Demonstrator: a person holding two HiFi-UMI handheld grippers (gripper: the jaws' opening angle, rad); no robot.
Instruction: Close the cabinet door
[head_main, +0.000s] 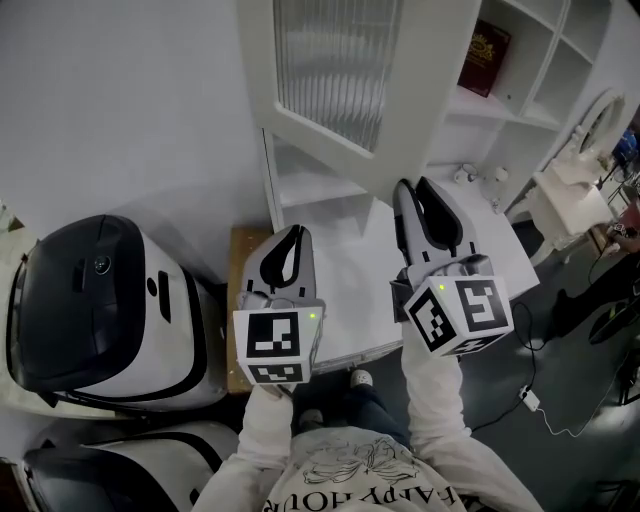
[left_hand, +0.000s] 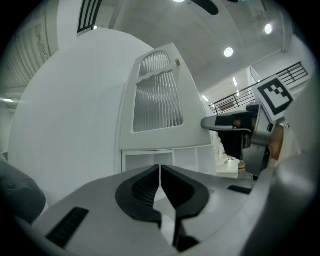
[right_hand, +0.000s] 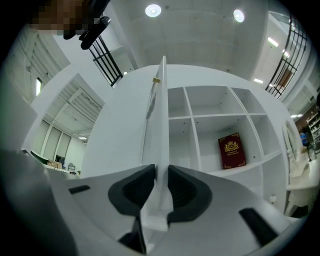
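The cabinet door (right_hand: 161, 125), a tall white panel with a ribbed glass window, has its lower free edge pinched in the right gripper (right_hand: 160, 192): the two black pads are pressed against either face of the thin board, which runs straight up and away from the jaws, edge-on in the right gripper view. The long axis of the door is upright, and it stands swung well out from the white open-shelved cabinet (right_hand: 210, 115). A small knob sits on the face turned to the left, while the bare inner face looks right toward the shelves, where a dark red book (right_hand: 231, 150) leans in one compartment. From that I judge the closing swing must carry the held edge to the right, toward those shelves, though the hinge line itself is not plainly visible. The left gripper (left_hand: 160, 172) has its jaws pressed together on nothing and hangs lower and to the left, apart from the door and facing its knobbed outer side, so the right gripper is the one placed to drive the move
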